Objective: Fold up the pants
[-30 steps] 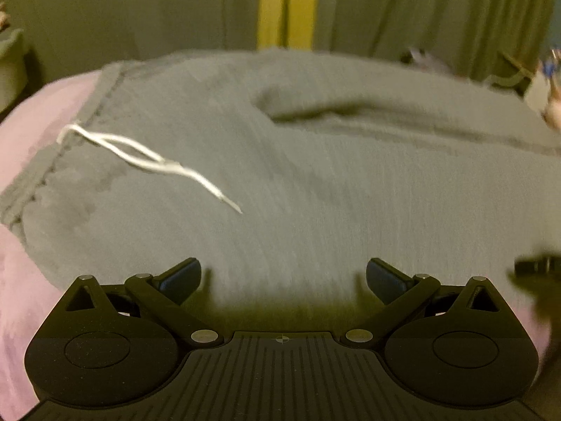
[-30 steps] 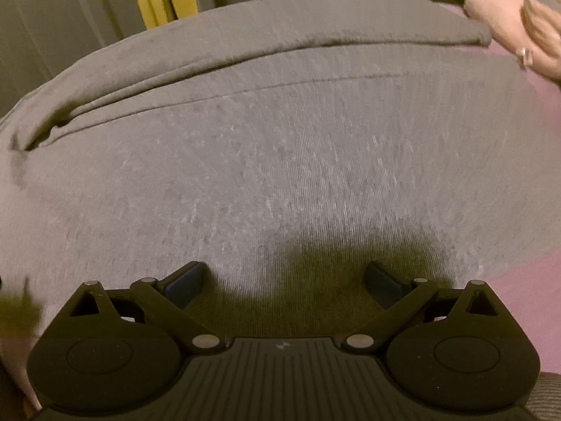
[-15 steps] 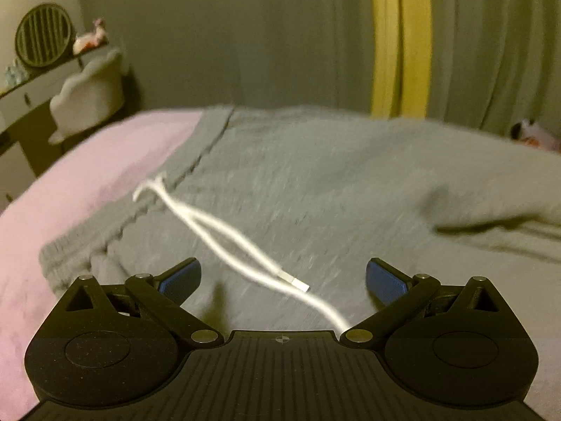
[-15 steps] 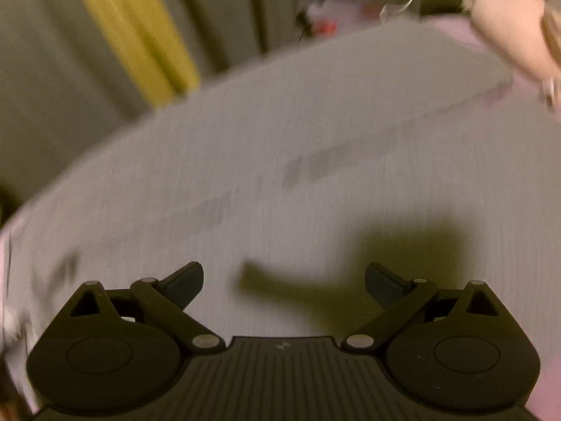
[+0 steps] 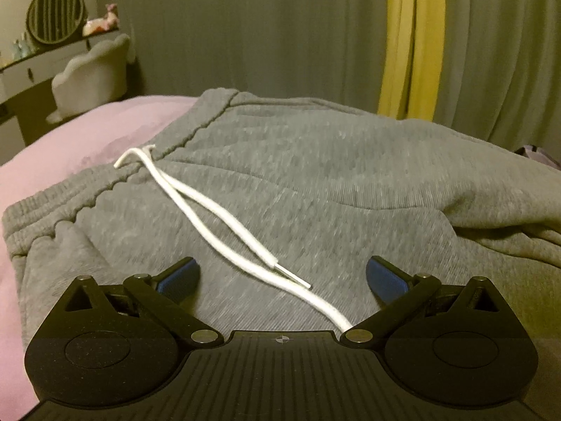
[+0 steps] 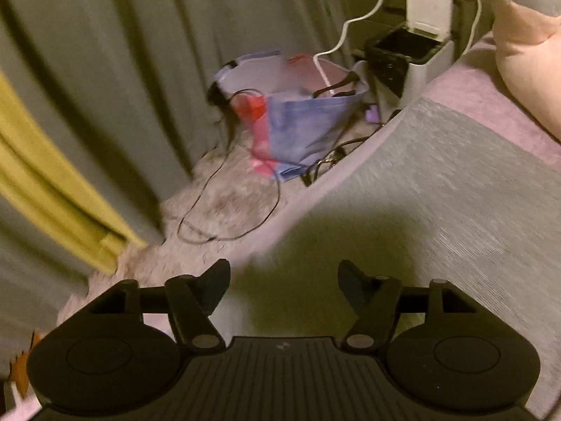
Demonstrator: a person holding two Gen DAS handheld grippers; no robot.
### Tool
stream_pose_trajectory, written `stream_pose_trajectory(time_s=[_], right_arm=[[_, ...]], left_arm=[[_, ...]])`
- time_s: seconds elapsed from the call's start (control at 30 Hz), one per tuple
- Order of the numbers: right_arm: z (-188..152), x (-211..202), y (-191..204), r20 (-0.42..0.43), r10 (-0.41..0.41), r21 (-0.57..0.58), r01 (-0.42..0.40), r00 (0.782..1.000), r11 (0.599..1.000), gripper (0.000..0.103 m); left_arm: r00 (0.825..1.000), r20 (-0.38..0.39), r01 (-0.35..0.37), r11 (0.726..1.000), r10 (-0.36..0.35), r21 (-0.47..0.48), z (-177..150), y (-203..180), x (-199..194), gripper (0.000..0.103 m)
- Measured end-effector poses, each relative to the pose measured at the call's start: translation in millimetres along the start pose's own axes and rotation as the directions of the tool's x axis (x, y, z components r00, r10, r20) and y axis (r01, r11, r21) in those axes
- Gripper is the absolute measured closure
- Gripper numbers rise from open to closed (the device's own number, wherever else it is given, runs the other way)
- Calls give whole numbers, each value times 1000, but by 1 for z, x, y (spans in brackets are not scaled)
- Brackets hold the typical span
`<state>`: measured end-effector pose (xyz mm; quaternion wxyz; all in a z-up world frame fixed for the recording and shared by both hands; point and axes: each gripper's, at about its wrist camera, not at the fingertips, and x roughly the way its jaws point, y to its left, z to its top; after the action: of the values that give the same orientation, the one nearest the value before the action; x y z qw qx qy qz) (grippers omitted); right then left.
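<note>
Grey sweatpants (image 5: 315, 175) lie spread on a pink bed (image 5: 70, 140), waistband at the left. Their white drawstring (image 5: 217, 221) runs from the waistband toward my left gripper (image 5: 282, 273), which is open and empty just above the cloth near the waist. In the right wrist view the pants' leg (image 6: 438, 203) lies along the bed's far edge. My right gripper (image 6: 284, 280) is open and empty, low over that edge of the leg.
Grey and yellow curtains (image 5: 410, 35) hang behind the bed. A dresser with a round fan (image 5: 54, 14) stands at the left. Beyond the bed's edge are a blue-pink bag (image 6: 298, 115), cables, a white bin (image 6: 413, 45) and a fluffy rug. A pink pillow (image 6: 526, 52) lies at the right.
Both grippers have swung outward: the left toward the waistband and drawstring, the right toward the far end of the leg at the bed's edge. The right jaws have narrowed a little.
</note>
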<state>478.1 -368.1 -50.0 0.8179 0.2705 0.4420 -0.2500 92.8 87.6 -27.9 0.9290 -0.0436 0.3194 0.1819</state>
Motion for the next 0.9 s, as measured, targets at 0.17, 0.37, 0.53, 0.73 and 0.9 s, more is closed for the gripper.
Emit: stream_pose_trajectory(time_s=[0.17,0.37,0.53,0.73,0.9], right_arm=[[5,23,6,-7,-110,12,110,994,994,27],[-1,28,15,56,-221,-106,226,974,968,63],[-5,-5,-16,88,-104,-43,108,991,993,96],[-59,-121,-94,238,147,-46,-140,960,989,97],[-159,-182,-185,200,155,36,-165,967,986,101]], left_arm=[[1000,10,-1,1000,1,-10,0,0,3,0],[1000,13,-2,1000,2,-10,0,0,4,0],[1000,13,1,1000,-1,-14,1,1,4,0],[1000,4,13,1000,-12,-29,2,3,3,0],[1000,-10,18,999,-19,-39,4,4,2,0]])
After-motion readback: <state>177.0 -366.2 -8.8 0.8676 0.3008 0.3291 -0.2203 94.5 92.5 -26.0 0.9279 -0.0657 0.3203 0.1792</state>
